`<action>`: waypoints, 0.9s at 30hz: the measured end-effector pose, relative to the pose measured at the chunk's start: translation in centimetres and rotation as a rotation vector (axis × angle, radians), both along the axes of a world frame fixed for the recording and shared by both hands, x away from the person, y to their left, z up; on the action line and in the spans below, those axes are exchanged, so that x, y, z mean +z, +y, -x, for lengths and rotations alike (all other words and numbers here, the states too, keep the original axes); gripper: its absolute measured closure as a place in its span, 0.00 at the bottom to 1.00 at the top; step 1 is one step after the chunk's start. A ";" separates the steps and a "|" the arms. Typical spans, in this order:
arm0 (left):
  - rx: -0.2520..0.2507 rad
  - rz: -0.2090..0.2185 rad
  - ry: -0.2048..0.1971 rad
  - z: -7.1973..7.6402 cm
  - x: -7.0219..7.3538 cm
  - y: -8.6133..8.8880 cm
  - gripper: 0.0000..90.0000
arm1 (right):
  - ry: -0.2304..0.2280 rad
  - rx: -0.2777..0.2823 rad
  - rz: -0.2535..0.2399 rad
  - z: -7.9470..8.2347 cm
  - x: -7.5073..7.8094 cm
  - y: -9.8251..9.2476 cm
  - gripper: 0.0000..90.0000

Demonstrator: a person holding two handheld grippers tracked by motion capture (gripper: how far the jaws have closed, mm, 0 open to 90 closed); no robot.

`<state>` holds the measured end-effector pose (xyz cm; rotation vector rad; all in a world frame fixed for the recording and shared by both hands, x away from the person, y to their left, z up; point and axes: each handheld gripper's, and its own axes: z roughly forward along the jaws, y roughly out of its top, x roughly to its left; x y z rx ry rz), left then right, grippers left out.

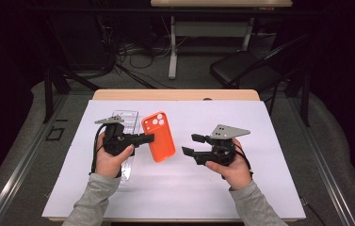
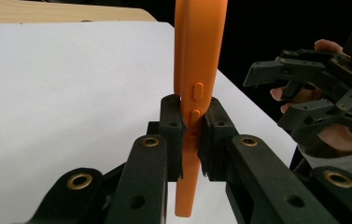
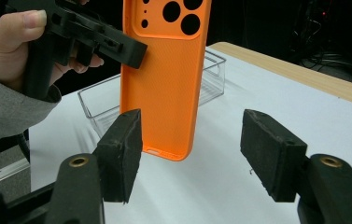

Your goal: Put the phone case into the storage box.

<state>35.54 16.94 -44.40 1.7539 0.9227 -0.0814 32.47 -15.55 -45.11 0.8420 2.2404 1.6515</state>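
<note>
Grey-sleeved forearms enter the high view from the bottom edge, each hand carrying a gripper over the white table cover (image 1: pixel 269 188). On this side the left gripper (image 1: pixel 149 138) holds an orange phone case (image 1: pixel 159 136) by one long edge, lifted off the surface with its camera cutouts facing up and away, probably so the other tool can get at the free side. A clear plastic tray (image 1: pixel 127 141) lies behind and under the left hand, and it looks like the place the case belongs to. Well apart to the right, the right gripper (image 1: pixel 193 144) points toward the case with its jaws spread and nothing between them. Seen from the left gripper view, the two black pads (image 2: pixel 213 133) are clamped hard on the case (image 2: pixel 197 60), which stands on edge between them with its side buttons just above the grip line; the right gripper (image 2: pixel 281 93) waits off to the side. From the right gripper view, the foam-faced fingers (image 3: pixel 120 149) stand apart and empty, the case (image 3: pixel 164 84) hanging upright ahead of them, nearer the left-hand pad than the other and touching neither, while the left gripper (image 3: pixel 134 51) pinches its upper edge and the tray (image 3: pixel 211 70) sits behind.
</note>
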 end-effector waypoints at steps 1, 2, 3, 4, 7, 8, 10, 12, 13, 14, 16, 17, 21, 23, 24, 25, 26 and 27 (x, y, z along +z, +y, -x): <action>-0.003 0.000 0.002 0.0 0.0 0.0 0.90 | 0.002 0.002 0.000 0.0 0.0 0.0 0.43; -0.006 -0.002 0.000 0.0 0.0 -0.1 0.90 | 0.006 0.003 -0.003 0.0 0.0 -0.1 0.42; -0.009 -0.004 -0.001 0.0 0.0 -0.1 0.90 | 0.009 0.005 -0.003 -0.1 0.1 -0.2 0.42; -0.010 -0.003 -0.001 0.1 0.0 -0.1 0.90 | 0.009 0.003 -0.005 -0.1 0.1 -0.2 0.42; -0.020 -0.001 0.001 0.1 0.0 -0.2 0.90 | 0.016 0.002 -0.006 -0.2 0.1 -0.4 0.40; -0.025 -0.004 -0.001 0.1 0.0 -0.3 0.90 | 0.016 0.003 -0.005 -0.2 0.1 -0.5 0.40; -0.029 -0.002 0.001 0.2 0.0 -0.3 0.90 | 0.016 0.006 -0.008 -0.2 0.1 -0.6 0.39; -0.032 -0.005 0.002 0.2 0.0 -0.4 0.90 | 0.017 0.010 -0.004 -0.2 0.2 -0.7 0.39; -0.034 -0.010 0.001 0.2 0.0 -0.5 0.90 | 0.015 0.010 0.003 -0.2 0.1 -0.7 0.39; -0.034 -0.012 0.000 0.2 0.0 -0.5 0.90 | 0.016 0.016 0.009 -0.3 0.1 -0.7 0.39; -0.039 -0.016 0.001 0.2 -0.1 -0.6 0.90 | 0.015 0.026 0.020 -0.3 0.1 -0.7 0.39; -0.042 -0.015 0.003 0.2 -0.1 -0.6 0.90 | 0.013 0.029 0.024 -0.3 0.1 -0.7 0.39; -0.055 -0.013 0.003 0.3 -0.1 -0.8 0.90 | 0.019 0.045 0.033 -0.3 0.0 -0.7 0.40; -0.066 -0.016 -0.002 0.3 -0.1 -0.8 0.90 | 0.024 0.056 0.033 -0.3 0.0 -0.7 0.41; -0.069 -0.016 -0.003 0.3 0.0 -0.9 0.90 | 0.026 0.059 0.032 -0.3 0.0 -0.7 0.41; -0.074 -0.016 -0.004 0.4 0.0 -0.9 0.90 | 0.027 0.060 0.033 -0.3 0.0 -0.8 0.42; -0.077 -0.016 -0.004 0.4 0.0 -0.9 0.90 | 0.032 0.064 0.037 -0.3 0.1 -0.8 0.43; -0.080 -0.015 -0.003 0.4 0.0 -1.0 0.90 | 0.035 0.068 0.038 -0.3 0.1 -0.9 0.43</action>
